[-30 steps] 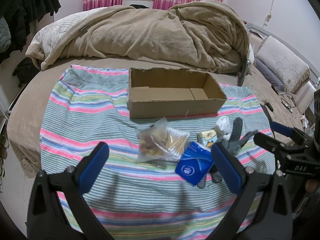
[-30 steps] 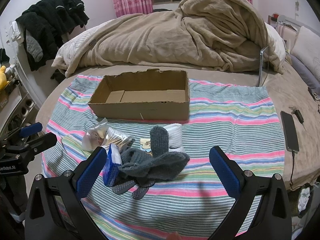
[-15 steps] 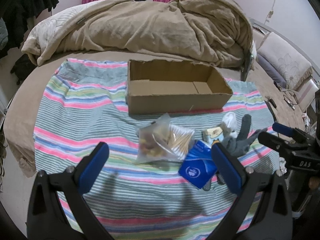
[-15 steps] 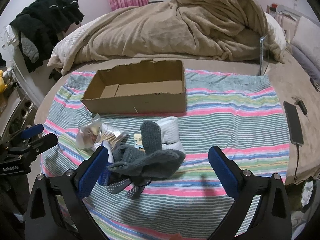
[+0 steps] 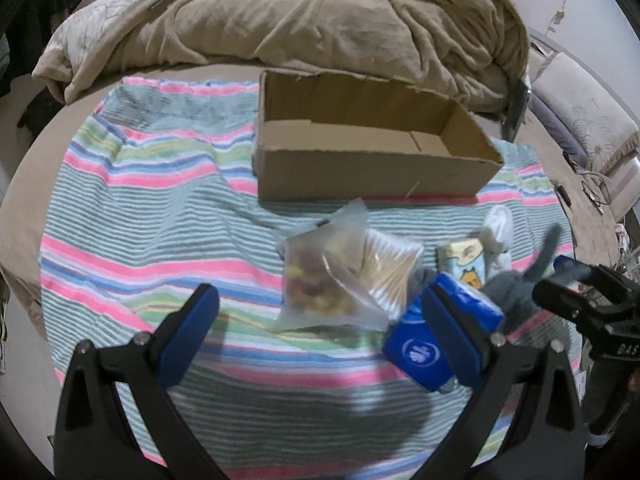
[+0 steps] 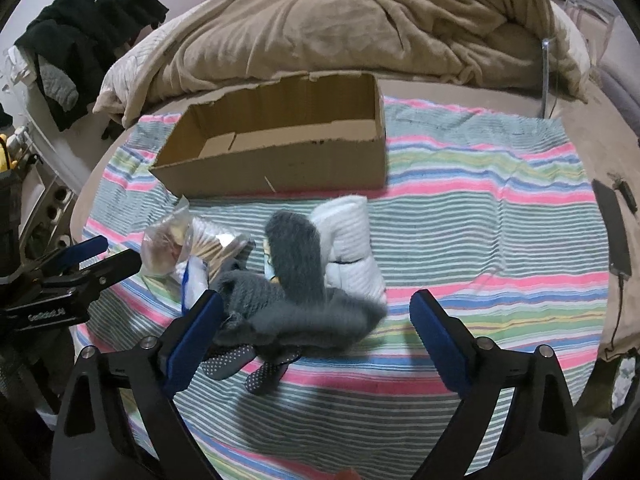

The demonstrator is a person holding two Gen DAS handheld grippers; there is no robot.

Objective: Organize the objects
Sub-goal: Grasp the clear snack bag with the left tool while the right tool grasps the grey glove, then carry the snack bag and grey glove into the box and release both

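Observation:
An empty cardboard box [image 5: 372, 172] sits on a striped cloth [image 5: 140, 220] on the bed. In front of it lies a heap: a clear snack bag [image 5: 320, 280], a cotton-swab pack [image 5: 388, 264], a blue tissue pack [image 5: 416, 354], a small cartoon carton [image 5: 464, 264], grey socks [image 6: 296, 304] and a white rolled sock [image 6: 348, 240]. My left gripper [image 5: 320, 308] hangs open above the snack bag, its right finger overlapping the tissue pack. My right gripper [image 6: 316, 304] straddles the grey socks; its jaws are closing, and the pads do not press on them.
A rumpled beige duvet [image 6: 360, 28] is piled behind the box [image 6: 280, 160]. A phone on a cable [image 6: 612, 232] lies on the bed to the right of the cloth. Dark clothes [image 6: 80, 32] hang at the far left. A pillow [image 5: 584, 120] lies at the right.
Both grippers have sunk toward the heap, which now looks larger and closer. The right jaws have narrowed slightly around the grey socks. Nothing on the cloth has moved.

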